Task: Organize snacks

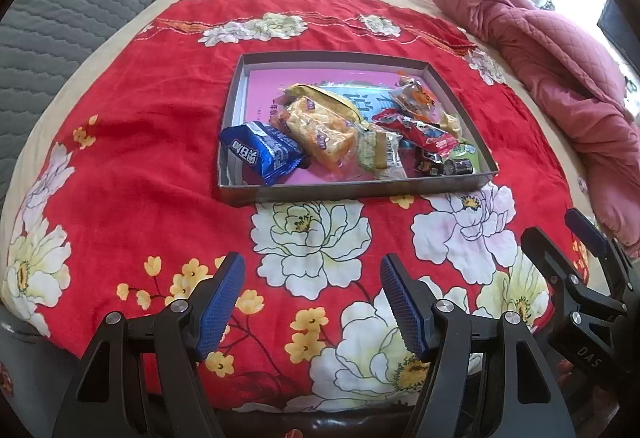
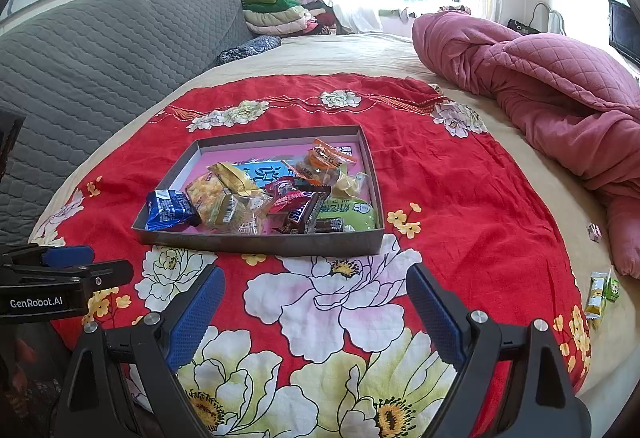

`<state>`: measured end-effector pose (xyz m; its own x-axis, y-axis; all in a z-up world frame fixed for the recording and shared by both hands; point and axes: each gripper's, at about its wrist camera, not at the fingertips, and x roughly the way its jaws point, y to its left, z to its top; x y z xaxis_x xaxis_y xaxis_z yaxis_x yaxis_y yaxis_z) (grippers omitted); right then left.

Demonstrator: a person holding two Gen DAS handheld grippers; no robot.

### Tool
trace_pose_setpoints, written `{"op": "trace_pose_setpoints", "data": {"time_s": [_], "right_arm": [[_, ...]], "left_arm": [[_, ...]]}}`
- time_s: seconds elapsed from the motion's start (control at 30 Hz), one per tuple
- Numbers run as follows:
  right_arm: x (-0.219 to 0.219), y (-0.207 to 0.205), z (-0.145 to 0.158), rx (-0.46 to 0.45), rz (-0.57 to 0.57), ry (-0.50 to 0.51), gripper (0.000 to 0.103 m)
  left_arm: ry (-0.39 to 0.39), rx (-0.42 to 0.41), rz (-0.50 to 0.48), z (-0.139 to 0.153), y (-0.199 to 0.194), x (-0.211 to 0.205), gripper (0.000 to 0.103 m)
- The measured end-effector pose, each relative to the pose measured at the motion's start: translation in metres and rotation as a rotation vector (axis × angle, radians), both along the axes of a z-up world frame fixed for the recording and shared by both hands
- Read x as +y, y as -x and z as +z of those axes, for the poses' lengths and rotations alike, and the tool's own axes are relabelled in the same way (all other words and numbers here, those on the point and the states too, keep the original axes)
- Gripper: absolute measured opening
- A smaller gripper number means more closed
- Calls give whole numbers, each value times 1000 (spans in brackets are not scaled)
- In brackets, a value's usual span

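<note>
Left gripper [image 1: 312, 302] is hanging over the near edge of the red floral cloth [image 1: 132, 142], jaws apart, nothing between the blue pads. Right gripper [image 2: 316, 314] is sitting just beside it, jaws spread wider, also carrying nothing. Both are pointing down toward the cloth, well short of the tray.

Beyond them, the grey tray [image 2: 256, 243] is lying on the cloth, holding a loose heap of snacks: a blue packet [image 1: 266, 154] is leaning over the near-left rim, an orange-yellow cracker pack [image 1: 320, 130] is lying against it, and a red wrapper [image 1: 420, 132] and dark chocolate bars [image 2: 306, 216] are piling to the right. Off the cloth, near the pink quilt [image 2: 560, 90], a few small green and yellow packets [image 2: 600, 292] are lying on the bare bedding.

Risks, as judged: the blue packet looks likely to tip out if the tray is nudged. The bed is giving soft footing, so pressing down could tilt the tray. Slick, overlapping wrappers may slip from the pads or drag neighbours along. The strays at the far right may get overlooked.
</note>
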<state>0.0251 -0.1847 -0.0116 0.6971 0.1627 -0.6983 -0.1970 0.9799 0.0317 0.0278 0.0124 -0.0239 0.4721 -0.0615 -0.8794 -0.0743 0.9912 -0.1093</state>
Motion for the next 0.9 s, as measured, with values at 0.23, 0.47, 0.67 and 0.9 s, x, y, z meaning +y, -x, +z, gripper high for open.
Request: {"op": "trace_pose_setpoints", "data": {"time_s": [0.23, 0.47, 0.67, 0.9], "right_arm": [[-1, -1, -2, 3, -5, -2, 92], [-1, -1, -2, 6, -6, 0, 92], [-1, -2, -4, -5, -1, -13, 92], [-14, -24, -16, 27, -38, -41, 92]], "left_arm": [[-11, 1, 5, 0, 0, 0, 72], [-7, -6, 0, 0, 0, 1, 72], [16, -61, 1, 2, 1, 4, 72], [6, -109, 118, -3, -27, 53, 72]]}}
